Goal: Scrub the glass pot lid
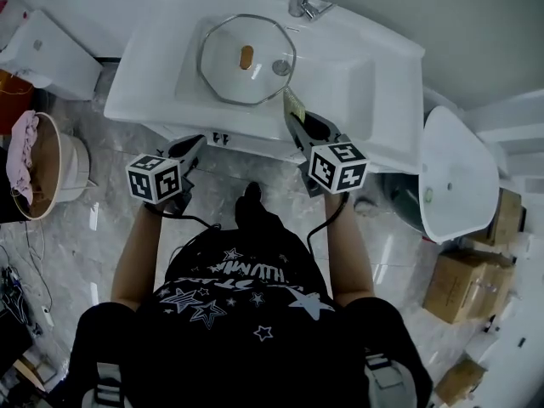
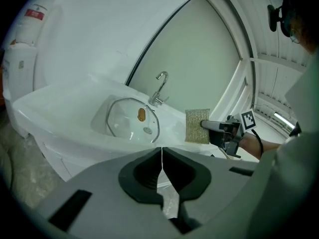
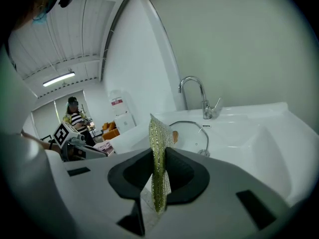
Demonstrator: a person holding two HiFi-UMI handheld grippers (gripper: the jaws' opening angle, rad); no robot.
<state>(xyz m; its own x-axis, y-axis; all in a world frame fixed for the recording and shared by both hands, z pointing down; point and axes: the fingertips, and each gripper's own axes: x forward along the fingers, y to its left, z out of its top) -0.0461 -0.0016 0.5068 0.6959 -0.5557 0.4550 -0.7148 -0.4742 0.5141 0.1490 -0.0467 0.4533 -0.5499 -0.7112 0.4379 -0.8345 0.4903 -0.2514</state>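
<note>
The red label (image 2: 35, 14) far left is too small to read. My left tongs (image 2: 161, 158) are closed, empty. The glass lid (image 1: 246, 58) lies in the sink (image 1: 357, 53), below the tap (image 1: 302, 2). My right tongs (image 3: 158, 158) pinch a gold scouring pad (image 3: 160, 133) beside its right edge.

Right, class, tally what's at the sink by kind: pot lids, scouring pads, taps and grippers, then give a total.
Glass pot lid: 1
Scouring pad: 1
Tap: 1
Grippers: 2, left gripper and right gripper
Total: 5
</note>
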